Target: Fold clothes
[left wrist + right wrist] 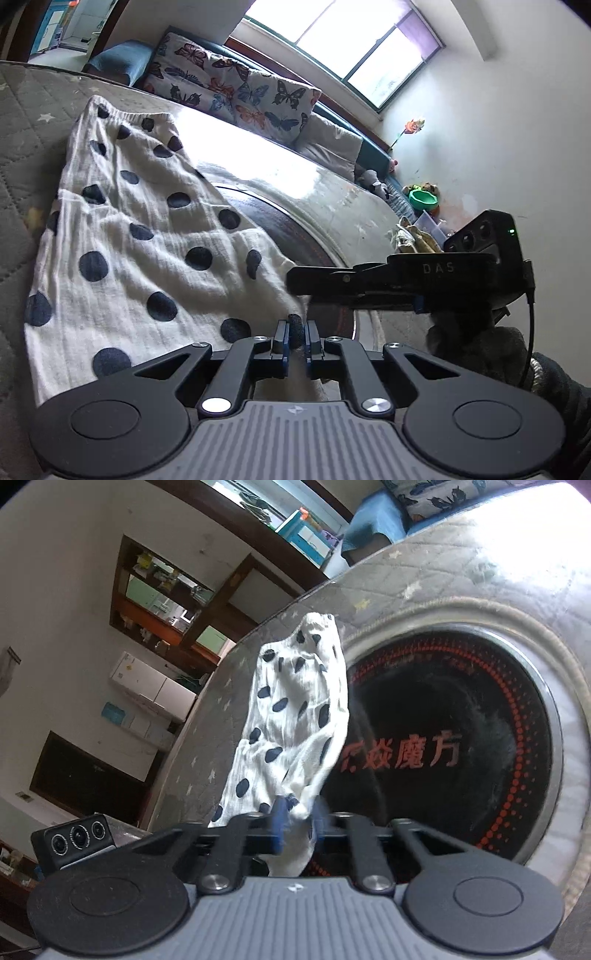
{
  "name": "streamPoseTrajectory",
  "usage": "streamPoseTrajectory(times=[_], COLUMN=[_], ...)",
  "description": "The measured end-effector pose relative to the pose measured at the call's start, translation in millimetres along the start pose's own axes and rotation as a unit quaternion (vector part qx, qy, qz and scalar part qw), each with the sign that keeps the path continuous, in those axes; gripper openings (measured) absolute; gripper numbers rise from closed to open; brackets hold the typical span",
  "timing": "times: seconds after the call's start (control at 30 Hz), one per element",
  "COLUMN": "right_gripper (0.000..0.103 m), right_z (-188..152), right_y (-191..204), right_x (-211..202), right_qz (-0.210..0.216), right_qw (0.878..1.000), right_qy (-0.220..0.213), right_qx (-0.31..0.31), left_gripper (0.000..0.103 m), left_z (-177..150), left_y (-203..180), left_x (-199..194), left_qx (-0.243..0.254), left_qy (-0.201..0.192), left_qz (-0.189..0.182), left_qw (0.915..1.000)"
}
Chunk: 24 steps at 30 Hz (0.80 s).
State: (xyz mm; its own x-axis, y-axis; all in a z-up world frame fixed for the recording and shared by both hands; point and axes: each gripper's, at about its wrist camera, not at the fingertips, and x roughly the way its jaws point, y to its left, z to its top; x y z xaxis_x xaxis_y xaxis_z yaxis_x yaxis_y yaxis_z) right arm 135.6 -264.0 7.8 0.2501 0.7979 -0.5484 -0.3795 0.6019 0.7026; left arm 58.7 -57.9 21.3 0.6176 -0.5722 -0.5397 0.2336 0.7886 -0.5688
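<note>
Left wrist view: beyond the quilted grey table cover (22, 122) a bench runs under a bright window (332, 33), stacked with a butterfly-print cushion (236, 88), a blue cushion (122, 59) and, further along, a green bowl (423, 199) among small toys. Set into the table is a round black cooktop (454, 746) with red dots and red characters, ringed by a metal rim. The white garment with dark polka dots (140, 229) lies spread over the cover, its near edge draped across the rim of the cooktop. My right gripper (301, 286) crosses the frame from the right, just above that near edge, and blocks part of the table behind it.

My left gripper (295, 334) has its blue-edged fingers drawn close together, pinching a fold of the garment at its near corner; a dark dot of the fabric sits right between the tips. From the right wrist view, my right gripper (299, 821) likewise clamps a bunched hem of the same garment (291, 716), which rises away from the fingers and hangs in loose folds beside the cooktop.

The right fingers are smeared by blur, so their exact gap is hard to read. Window glare washes out the far table surface, and both gripper bodies hide the cloth nearest me.
</note>
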Motion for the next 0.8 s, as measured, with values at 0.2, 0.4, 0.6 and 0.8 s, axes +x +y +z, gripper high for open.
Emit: streamPoseTrajectory(times=[0.2,0.4,0.6,0.8], right_gripper=[0.006,0.007,0.017,0.017], right_z=[0.2,0.8,1.6,6.0], right_y=[6.3,17.4,30.6,46.4], right_x=[-4.7,-8.3,-11.5,-0.4], right_qz=[-0.049,-0.096,-0.141,-0.146], right_qw=[0.998,0.992,0.981,0.974], right_qy=[-0.008,-0.022,-0.039,-0.042], right_qx=[-0.028,-0.074,-0.127,-0.17], left_gripper=[0.02,0.019,0.02,0.021], left_z=[-2.9,-10.6,-11.8,7.6], left_y=[0.5,11.1,8.4,4.2], left_x=[-13.1,-16.2,-21.1,-27.3], left_qx=[0.023,0.028,0.049,0.064], left_qy=[-0.009,0.011,0.023,-0.005], left_qz=[0.034,0.071,0.087,0.108], left_qw=[0.9991,0.997,0.9947,0.9921])
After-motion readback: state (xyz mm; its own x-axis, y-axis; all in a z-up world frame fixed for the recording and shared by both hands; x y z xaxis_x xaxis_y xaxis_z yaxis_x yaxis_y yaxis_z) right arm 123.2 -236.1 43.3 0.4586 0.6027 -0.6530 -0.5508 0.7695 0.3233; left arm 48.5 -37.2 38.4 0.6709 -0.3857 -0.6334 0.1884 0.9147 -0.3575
